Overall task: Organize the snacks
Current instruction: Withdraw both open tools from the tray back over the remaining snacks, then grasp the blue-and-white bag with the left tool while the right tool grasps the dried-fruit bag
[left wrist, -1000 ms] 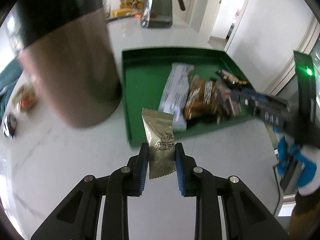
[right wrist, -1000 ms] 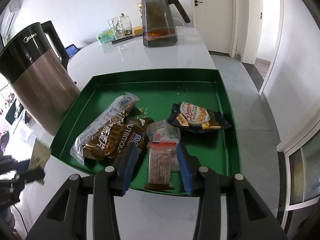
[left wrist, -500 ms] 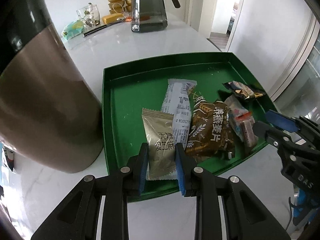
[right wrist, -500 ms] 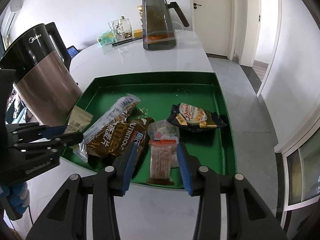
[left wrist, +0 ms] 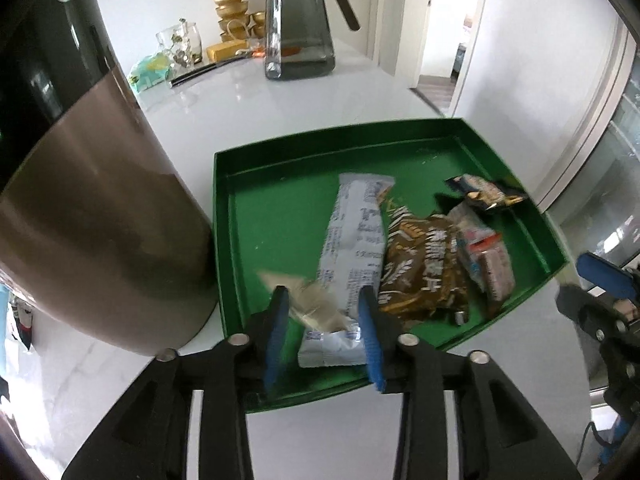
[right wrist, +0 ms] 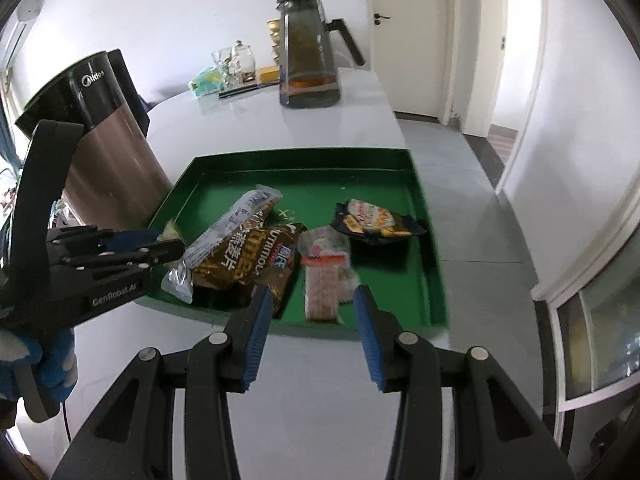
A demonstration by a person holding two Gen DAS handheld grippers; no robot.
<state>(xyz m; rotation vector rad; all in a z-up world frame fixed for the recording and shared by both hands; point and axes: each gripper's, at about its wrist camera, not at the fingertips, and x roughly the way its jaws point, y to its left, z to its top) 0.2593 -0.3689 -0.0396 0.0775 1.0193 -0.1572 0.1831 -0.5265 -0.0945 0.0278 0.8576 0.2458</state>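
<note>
A green tray (left wrist: 276, 220) holds several snack packets: a long white bar (left wrist: 356, 236), a brown oat packet (left wrist: 424, 268), a clear red-striped wafer pack (left wrist: 484, 256) and a dark biscuit packet (left wrist: 484, 194). My left gripper (left wrist: 324, 312) is open over the tray's near left part; a small gold packet (left wrist: 308, 304), blurred, lies tilted between its fingers on the white bar's end. My right gripper (right wrist: 310, 322) is open and empty, just before the tray's (right wrist: 432, 280) near edge, with the wafer pack (right wrist: 324, 280) ahead of it. The left gripper (right wrist: 152, 246) shows at the left there.
A tall brown-and-black kettle (left wrist: 88, 200) stands right beside the tray's left side. A dark glass pitcher (left wrist: 298, 28), glasses and gold bowls (left wrist: 232, 12) stand at the back of the white counter. The counter's right edge drops to the floor (right wrist: 472, 232).
My left gripper has carried the gold packet over the tray and opened; the packet has dropped from upright to lying tilted. My right gripper has drawn back slightly from the tray.
</note>
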